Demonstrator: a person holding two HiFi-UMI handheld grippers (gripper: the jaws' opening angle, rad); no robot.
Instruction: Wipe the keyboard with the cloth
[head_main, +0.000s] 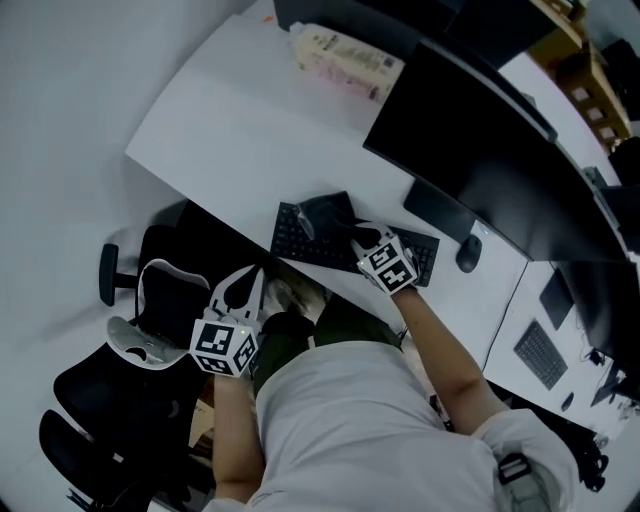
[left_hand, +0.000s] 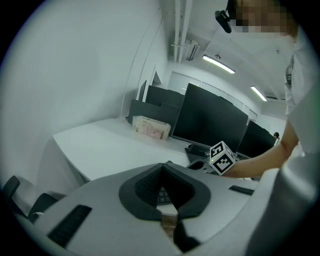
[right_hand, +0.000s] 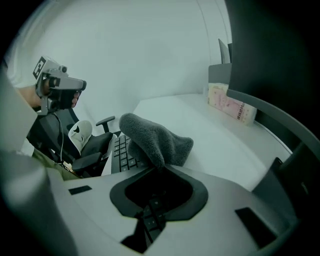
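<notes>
Grey cloth (right_hand: 155, 137) clamped in fingers of right gripper (right_hand: 161, 167), on black keyboard (head_main: 295, 238), left gripper (left_hand: 163, 166) fingers together, empty

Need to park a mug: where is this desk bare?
Bare: the broad white desk stretch left of the keyboard, bordered by the pink packet at the back and the desk's front edge. Crowded: the right, where keyboard, cloth in the right gripper, mouse and monitor sit close.

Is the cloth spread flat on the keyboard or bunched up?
Bunched up: the cloth rises in a lump over the keyboard, pinched by the right tool.
</notes>
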